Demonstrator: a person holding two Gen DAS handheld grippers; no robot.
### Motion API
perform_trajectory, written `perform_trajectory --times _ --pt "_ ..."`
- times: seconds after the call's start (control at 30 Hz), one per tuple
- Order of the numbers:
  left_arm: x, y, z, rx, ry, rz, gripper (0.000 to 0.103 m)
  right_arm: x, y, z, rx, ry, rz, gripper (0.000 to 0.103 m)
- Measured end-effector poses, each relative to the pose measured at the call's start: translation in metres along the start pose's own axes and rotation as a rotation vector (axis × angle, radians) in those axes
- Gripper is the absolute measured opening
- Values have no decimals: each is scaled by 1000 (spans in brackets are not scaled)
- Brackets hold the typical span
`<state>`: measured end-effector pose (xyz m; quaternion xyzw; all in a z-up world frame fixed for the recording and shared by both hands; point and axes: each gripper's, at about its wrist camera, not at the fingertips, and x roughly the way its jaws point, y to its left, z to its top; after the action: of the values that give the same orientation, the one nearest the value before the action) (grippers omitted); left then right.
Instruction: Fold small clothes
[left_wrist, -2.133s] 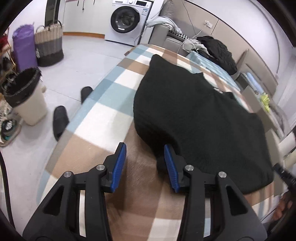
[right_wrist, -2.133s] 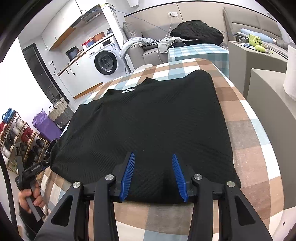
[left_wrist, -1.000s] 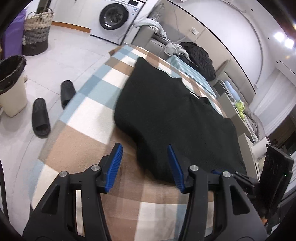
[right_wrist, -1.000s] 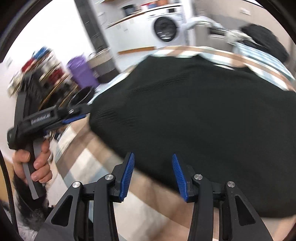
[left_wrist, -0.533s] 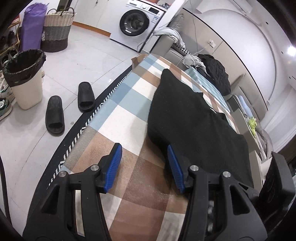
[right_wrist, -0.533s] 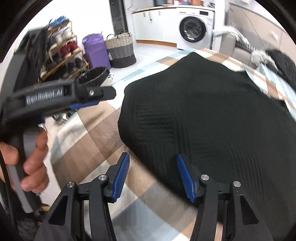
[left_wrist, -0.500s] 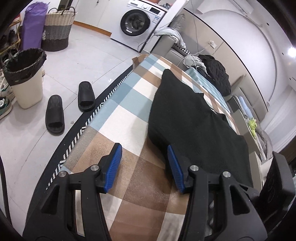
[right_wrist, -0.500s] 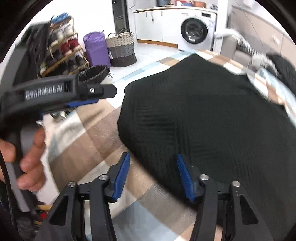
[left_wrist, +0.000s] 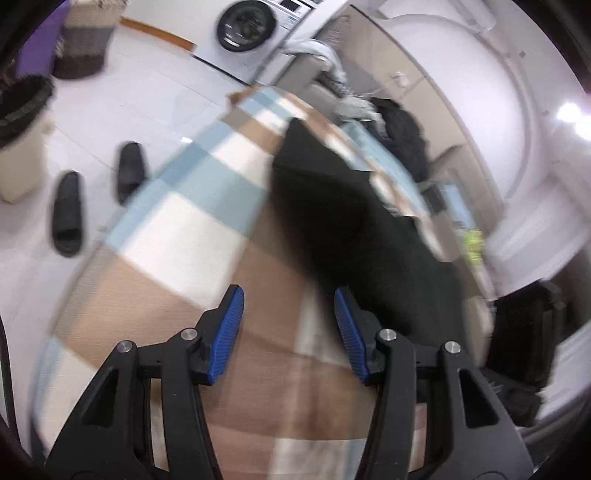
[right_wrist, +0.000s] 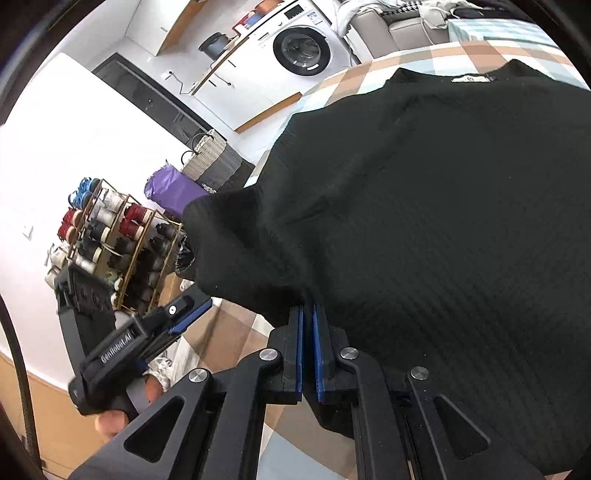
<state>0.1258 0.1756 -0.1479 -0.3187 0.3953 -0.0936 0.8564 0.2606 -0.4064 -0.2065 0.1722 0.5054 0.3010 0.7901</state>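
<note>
Change: right gripper (right_wrist: 307, 314) jaws just closed, now clamped on black knit garment (right_wrist: 424, 221) edge.
Surface: checked beige-blue cloth (left_wrist: 192, 236), frame centre.
Room: white washing machine (left_wrist: 243, 33), top.
Left gripper (left_wrist: 288, 325): jaws apart, empty, lower frame.

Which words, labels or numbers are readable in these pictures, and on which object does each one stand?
"GenRobot.AI": white letters on the side of the left gripper, seen in the right wrist view.
Neck label of the black sweater: too small to read.
Panel and sticker on the washing machine: too small to read.
Left wrist view: blurred, no readable text.
</note>
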Motion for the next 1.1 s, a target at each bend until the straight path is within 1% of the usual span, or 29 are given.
perform_trajectory --times 0.07,0.1,0.17,0.27,0.33,0.37,0.4,0.47,0.5,0.53,0.57,0.67,0.73,0.77,0.8,0.83,0.87,0.9,0.93,1.0,1.1 --pt "3 -6 4 -11 -3 -76 48 1 1 -2 -13 4 -11 5" --pt "4 -8 6 -10 -4 -102 48 2 2 -4 -16 4 -16 5" --pt "9 -14 9 0 -6 -120 50 2 4 -6 -16 10 -14 5" --pt "14 -25 11 27 4 -151 50 5 8 -9 -29 16 -14 5" --pt "18 -35 13 61 4 -151 50 6 8 -10 -34 24 -14 5" --pt "20 -38 13 69 -1 -145 50 9 11 -11 -36 27 -14 5" --pt "21 -41 13 81 -12 -126 47 11 12 -11 -37 30 -14 5" --pt "20 -44 13 94 -40 -89 27 14 15 -11 -46 32 -21 5" --pt "17 -44 13 99 -47 -83 21 15 16 -11 -46 32 -22 5" --pt "15 -43 13 101 -54 -77 11 16 17 -11 -43 33 -21 5" --pt "13 -42 13 101 -61 -70 9 18 17 -10 -42 35 -20 5" --pt "0 -39 8 105 -93 -33 7 18 21 -10 -57 41 -22 5" --pt "-10 -36 2 107 -107 -1 7 15 24 -12 -87 45 -34 8" --pt "-15 -35 0 106 -108 10 7 12 27 -12 -111 42 -50 14" --pt "-20 -31 -4 105 -105 38 7 10 30 -13 -132 38 -61 22" --pt "-23 -27 -8 103 -103 60 7 7 34 -14 -163 32 -76 27" --pt "-26 -23 -11 97 -98 79 7 3 36 -16 -184 25 -86 35" --pt "-29 -14 -16 80 -86 95 7 0 37 -18 -200 18 -94 41" --pt "-30 -8 -19 69 -78 103 7 -4 38 -20 -221 13 -106 43" --pt "-32 5 -27 42 -61 120 7 -10 38 -25 -268 9 -146 43" --pt "-36 19 -35 20 -56 134 7 -14 33 -31 -293 5 -188 44"
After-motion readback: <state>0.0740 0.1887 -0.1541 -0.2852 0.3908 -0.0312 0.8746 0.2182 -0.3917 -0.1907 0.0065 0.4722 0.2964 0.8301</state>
